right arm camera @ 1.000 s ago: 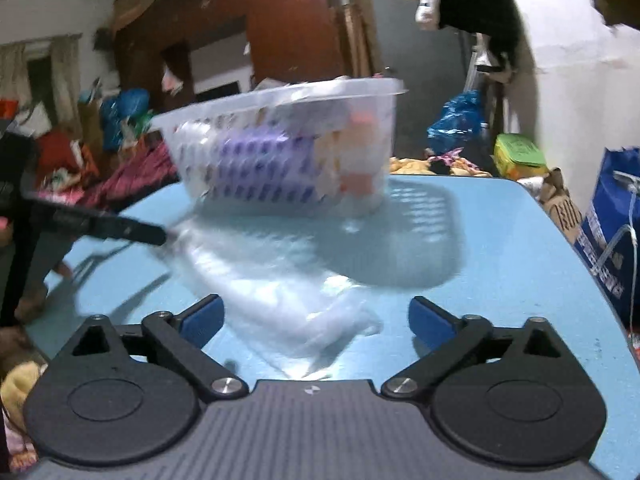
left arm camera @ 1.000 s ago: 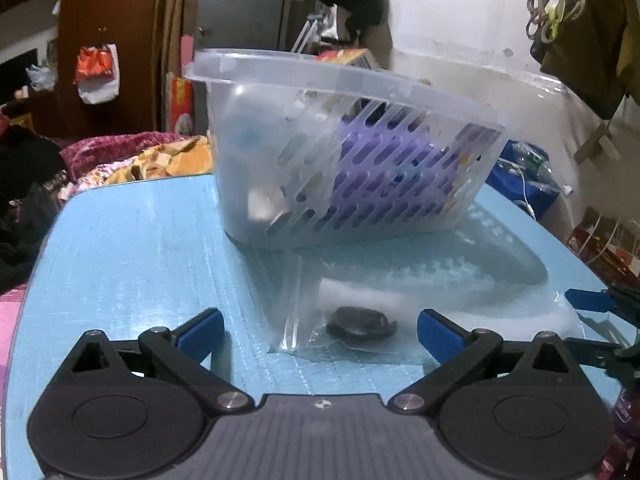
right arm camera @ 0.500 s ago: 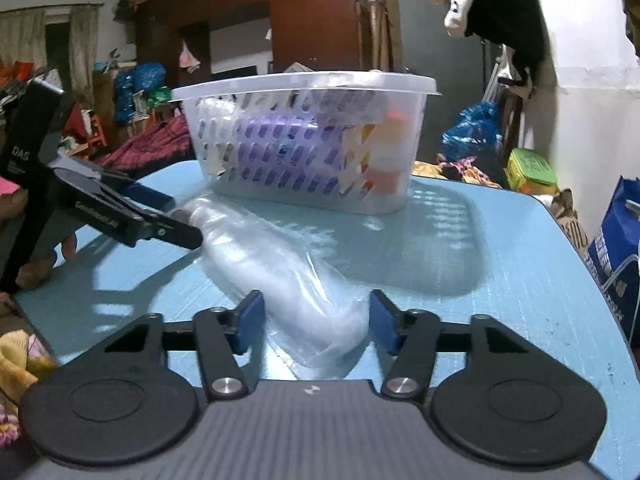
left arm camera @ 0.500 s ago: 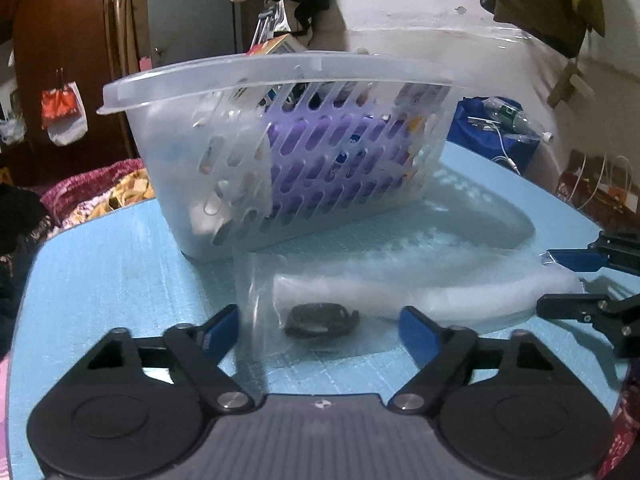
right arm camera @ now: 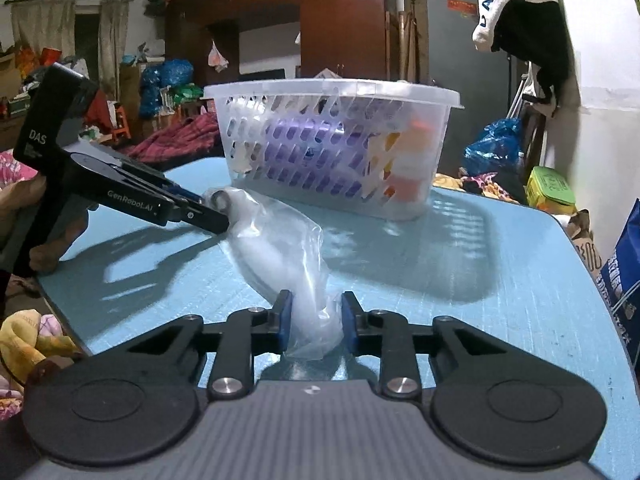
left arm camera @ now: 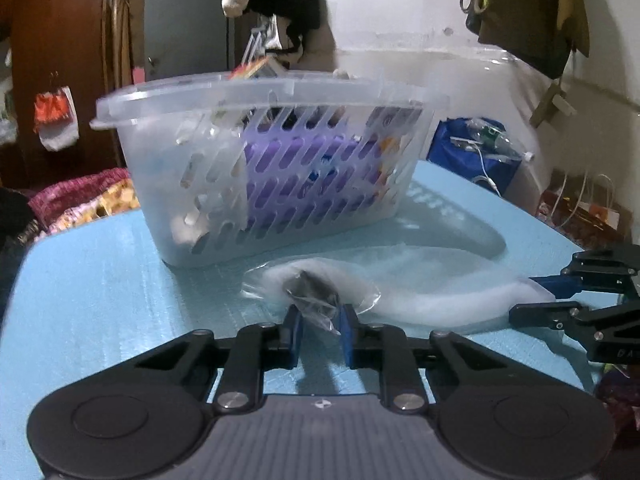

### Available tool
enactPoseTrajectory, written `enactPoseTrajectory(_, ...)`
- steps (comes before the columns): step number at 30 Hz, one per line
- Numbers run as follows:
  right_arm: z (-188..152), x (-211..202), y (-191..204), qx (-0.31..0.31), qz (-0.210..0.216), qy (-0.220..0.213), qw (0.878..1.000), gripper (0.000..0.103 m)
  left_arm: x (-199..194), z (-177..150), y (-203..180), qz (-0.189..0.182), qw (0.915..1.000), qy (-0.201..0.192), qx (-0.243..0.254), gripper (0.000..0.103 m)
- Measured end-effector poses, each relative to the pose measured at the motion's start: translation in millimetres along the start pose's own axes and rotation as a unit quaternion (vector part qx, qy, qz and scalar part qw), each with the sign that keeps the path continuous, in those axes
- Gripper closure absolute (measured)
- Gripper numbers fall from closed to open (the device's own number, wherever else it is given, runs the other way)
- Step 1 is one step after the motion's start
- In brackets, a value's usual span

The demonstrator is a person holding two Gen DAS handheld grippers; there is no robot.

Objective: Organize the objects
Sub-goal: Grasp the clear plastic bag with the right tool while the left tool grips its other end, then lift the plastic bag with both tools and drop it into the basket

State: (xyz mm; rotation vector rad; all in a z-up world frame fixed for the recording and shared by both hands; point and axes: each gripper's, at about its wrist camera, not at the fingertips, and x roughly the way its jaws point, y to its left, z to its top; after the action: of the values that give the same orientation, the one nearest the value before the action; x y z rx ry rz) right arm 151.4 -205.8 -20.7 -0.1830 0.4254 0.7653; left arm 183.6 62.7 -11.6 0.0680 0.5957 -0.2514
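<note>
The left gripper (left arm camera: 319, 320) is clamped on one end of a clear bag (left arm camera: 400, 292), its blue pads (left arm camera: 294, 330) pinching the plastic around a small dark object (left arm camera: 314, 294) inside. The right gripper (right arm camera: 313, 320) is closed on the opposite end of the bag (right arm camera: 280, 248), the crumpled plastic squeezed between its pads (right arm camera: 285, 316). The bag stretches between the two grippers over the blue table (right arm camera: 520, 300), with something white and long inside it. Just behind the bag stands a slotted clear basket (left arm camera: 260, 168) on the table, holding a purple item (left arm camera: 296, 168) and other things too blurred to name. Beyond are a dark wardrobe (right arm camera: 340, 20) and hanging clothes (right arm camera: 520, 12).
</note>
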Motion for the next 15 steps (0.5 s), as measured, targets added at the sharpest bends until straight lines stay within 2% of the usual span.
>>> enactPoseTrajectory(3, 0.1, -3.4, 2.1, -0.01, 0.0, -0.011, 1.0, 0.078, -4.9, -4.8, -11.2, 0.019, 0.9995, -0.015, 0.017, 0.081)
enactPoseTrajectory(5, 1.2, -6.9, 2.3, -0.015, 0.0, -0.02, 1.0, 0.078, -11.2, -6.3, -13.0, 0.019, 0.9992, -0.033, 0.013, 0.081)
enactPoseTrajectory(11, 9.2, -25.2, 0.8, -0.029, 0.003, -0.061, 0.998, 0.079, -60.8, -6.7, -20.6, 0.015, 0.992, -0.125, 0.007, 0.081)
enactPoseTrajectory(15, 34.8, -39.1, -0.4, -0.057, -0.003, -0.094, 0.994, 0.079, -92.6, 14.7, -28.2, 0.026, 0.9837, -0.177, 0.016, 0.081)
